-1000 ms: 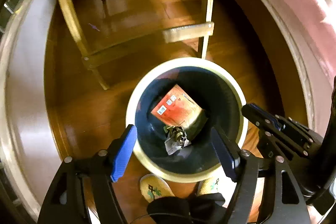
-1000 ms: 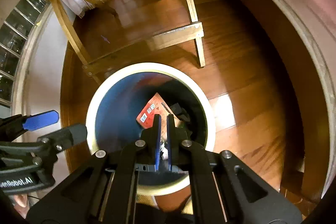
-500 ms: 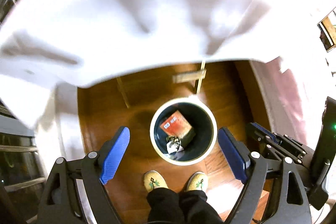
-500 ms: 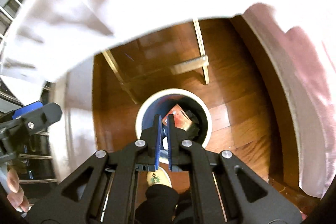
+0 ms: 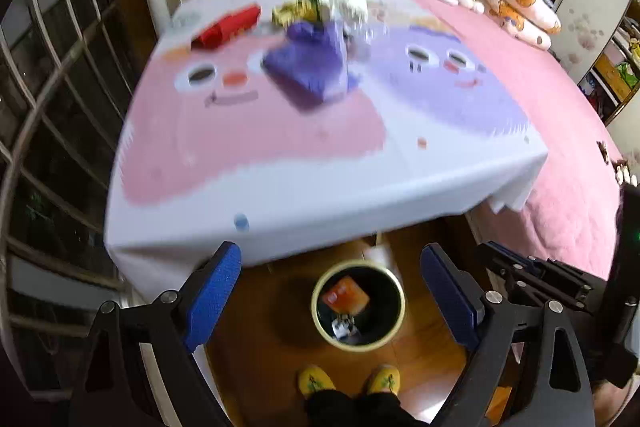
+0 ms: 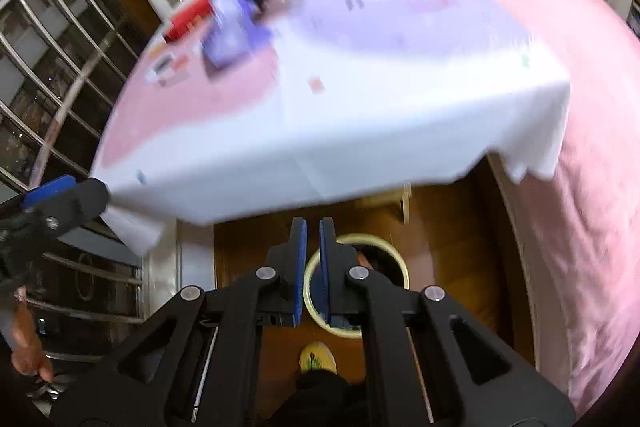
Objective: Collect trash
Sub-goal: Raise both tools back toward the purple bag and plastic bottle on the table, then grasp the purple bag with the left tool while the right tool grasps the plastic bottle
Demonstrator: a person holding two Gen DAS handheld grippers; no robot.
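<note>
**Next piece of trash: reach for the heap on the counter, bin directly below**

The trash still to collect sits in a heap (image 5: 320, 7) at the far end of the counter (image 5: 304, 187), well apart from the bin (image 5: 357, 307) on the wooden floor (image 5: 256, 327) just in front of the counter's near edge. Nearest the bin in that heap is a purple bag (image 5: 310, 67), soft and crumpled; to its left lies a red box (image 5: 228, 25), flat-sided and stiff. Beyond the purple bag are yellowish wrappers and a pale, crinkled packet, too blurred to name. Inside the bin already lie an orange-red carton (image 5: 345, 295) and a small shiny scrap.

The left tool (image 5: 332, 295) carries nothing and its jaws are opening, the blue pads standing wide on either side of the bin in its view. The right tool (image 6: 313, 267) is clenched on nothing.

To do this step well, I would send the left tool over the counter to the purple bag, the closest item to the bin. Pinch it on a raised fold, not flat against the cloth: the tablecloth (image 6: 360, 131) is thin, loose and overhangs the counter edge, so a low grip could drag it. The red box calls for a grip across its narrow sides. Bring each piece back over the bin's pale rim before releasing.

The pink quilted bed (image 5: 560, 115) lies to the bin's right.
</note>
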